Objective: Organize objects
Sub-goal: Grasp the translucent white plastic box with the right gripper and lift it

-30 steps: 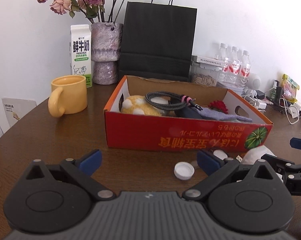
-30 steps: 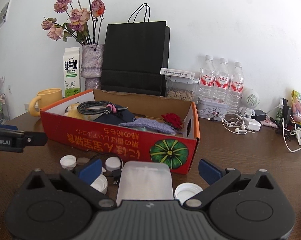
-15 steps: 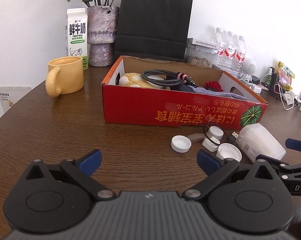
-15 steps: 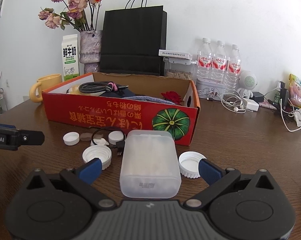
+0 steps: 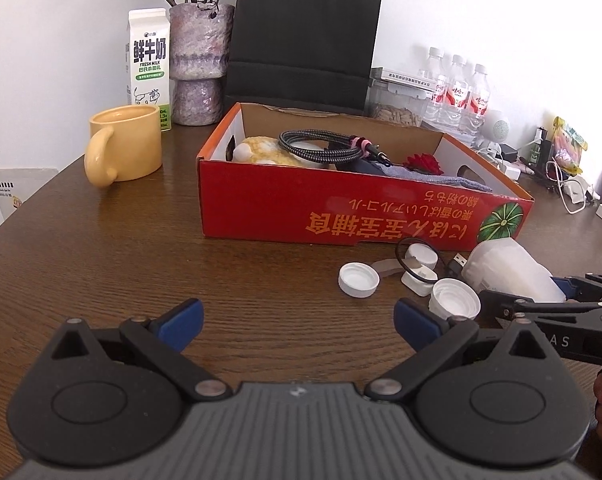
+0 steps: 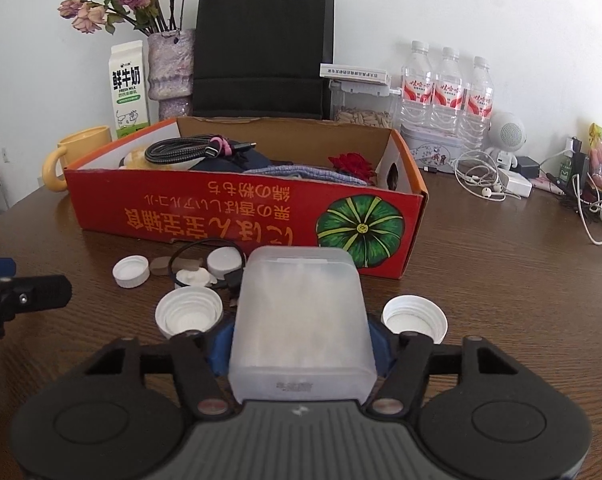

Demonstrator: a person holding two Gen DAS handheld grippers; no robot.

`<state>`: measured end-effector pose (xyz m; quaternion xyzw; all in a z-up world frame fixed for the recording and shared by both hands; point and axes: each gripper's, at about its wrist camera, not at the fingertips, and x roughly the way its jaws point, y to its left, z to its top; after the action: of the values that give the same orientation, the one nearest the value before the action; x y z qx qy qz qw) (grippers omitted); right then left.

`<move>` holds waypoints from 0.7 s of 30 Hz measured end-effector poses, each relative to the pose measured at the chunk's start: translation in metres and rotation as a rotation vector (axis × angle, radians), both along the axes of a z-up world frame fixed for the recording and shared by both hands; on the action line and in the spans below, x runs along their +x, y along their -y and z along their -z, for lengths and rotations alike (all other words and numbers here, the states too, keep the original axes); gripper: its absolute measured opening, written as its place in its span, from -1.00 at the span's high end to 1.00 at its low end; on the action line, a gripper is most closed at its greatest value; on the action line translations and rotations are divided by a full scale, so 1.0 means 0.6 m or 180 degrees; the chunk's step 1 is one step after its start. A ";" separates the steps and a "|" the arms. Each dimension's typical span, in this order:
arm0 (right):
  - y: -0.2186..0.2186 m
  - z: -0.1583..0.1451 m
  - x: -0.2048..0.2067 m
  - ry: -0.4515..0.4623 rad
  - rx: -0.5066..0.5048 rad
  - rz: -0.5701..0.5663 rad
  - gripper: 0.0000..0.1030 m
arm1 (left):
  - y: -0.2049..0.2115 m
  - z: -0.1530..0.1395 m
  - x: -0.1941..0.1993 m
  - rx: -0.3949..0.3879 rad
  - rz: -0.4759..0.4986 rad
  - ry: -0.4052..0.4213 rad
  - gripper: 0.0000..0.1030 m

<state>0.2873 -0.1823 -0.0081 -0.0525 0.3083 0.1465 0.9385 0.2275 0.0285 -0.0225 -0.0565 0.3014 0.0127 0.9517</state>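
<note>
A frosted plastic box (image 6: 301,320) lies on the brown table in front of the red cardboard box (image 6: 241,216). My right gripper (image 6: 301,344) straddles it; its jaws are closing and the blue pads touch both sides of the box. In the left wrist view the same frosted box (image 5: 509,272) shows at the right, between the right gripper's black fingers. My left gripper (image 5: 297,320) stands open over bare wood, with nothing between its fingers. White bottle caps (image 6: 189,314) and a short black cable (image 5: 457,260) lie scattered beside the frosted box. The red cardboard box (image 5: 361,216) holds a coiled cable, cloth and a red flower.
A yellow mug (image 5: 125,144), a milk carton (image 5: 149,64), a vase of dried flowers (image 5: 201,60) and a black paper bag (image 5: 305,36) stand behind the red box. Water bottles (image 6: 447,84), earphones (image 6: 481,184) and chargers crowd the back right.
My right gripper came down and forward over the frosted box, and its jaws narrowed from wide open until the pads met the box's sides. The left gripper's view tilted down, then settled.
</note>
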 end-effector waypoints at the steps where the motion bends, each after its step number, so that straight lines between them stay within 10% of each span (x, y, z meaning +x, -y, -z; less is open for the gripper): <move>1: 0.001 0.002 0.004 -0.0032 0.0017 0.0007 -0.24 | 0.000 0.000 0.000 0.0000 -0.0001 -0.0005 -1.00; 21: 0.016 -0.025 -0.029 0.0598 0.0172 0.0125 -0.23 | 0.019 0.020 0.030 0.0130 0.0011 -0.0131 -1.00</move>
<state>0.2697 -0.1918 0.0066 -0.0346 0.2159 0.1307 0.9670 0.2454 0.0169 -0.0348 -0.0361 0.3207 0.0184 0.9463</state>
